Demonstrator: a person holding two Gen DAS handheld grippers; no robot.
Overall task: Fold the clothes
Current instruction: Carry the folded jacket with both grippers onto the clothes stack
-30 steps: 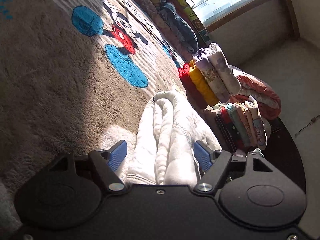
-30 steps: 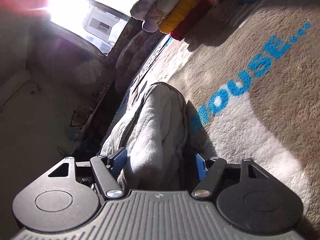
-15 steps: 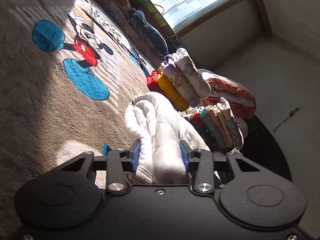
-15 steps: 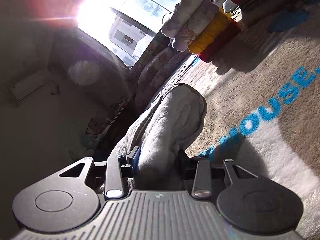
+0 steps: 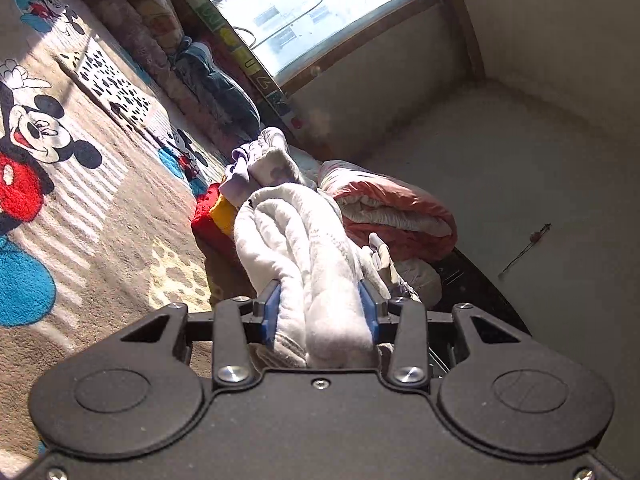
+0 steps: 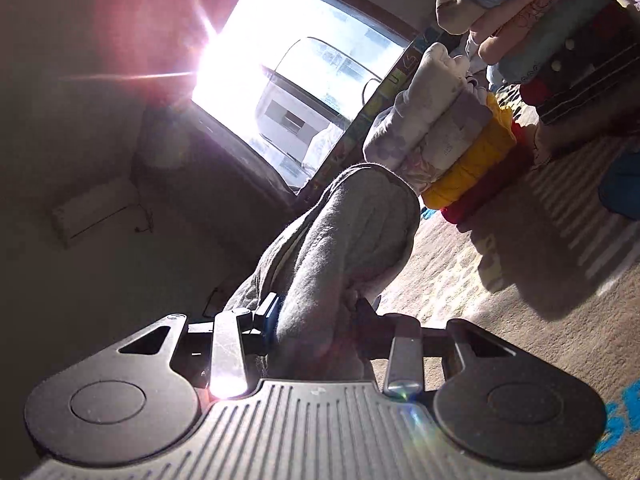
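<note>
A folded white fleece garment (image 5: 304, 248) is clamped between the blue pads of my left gripper (image 5: 320, 312) and lifted off the rug. Its other end, grey in shadow (image 6: 340, 240), is held by my right gripper (image 6: 316, 316), which is shut on it too. Just beyond the garment stands a stack of folded clothes (image 6: 460, 148) in white, lilac, yellow and red; the left wrist view shows it (image 5: 224, 208) partly hidden behind the garment. A second, taller stack (image 6: 560, 48) sits at the top right of the right wrist view.
A beige cartoon-mouse rug (image 5: 80, 184) covers the surface. A bundled pink and white quilt (image 5: 392, 208) lies beyond the stacks. Rolled bedding (image 5: 160, 48) lines the wall under a bright window (image 6: 304, 72). Sun glare washes out part of the right wrist view.
Both grippers went from open around the white garment to shut on it, then lifted it off the rug and carried it toward the stack of folded clothes.
</note>
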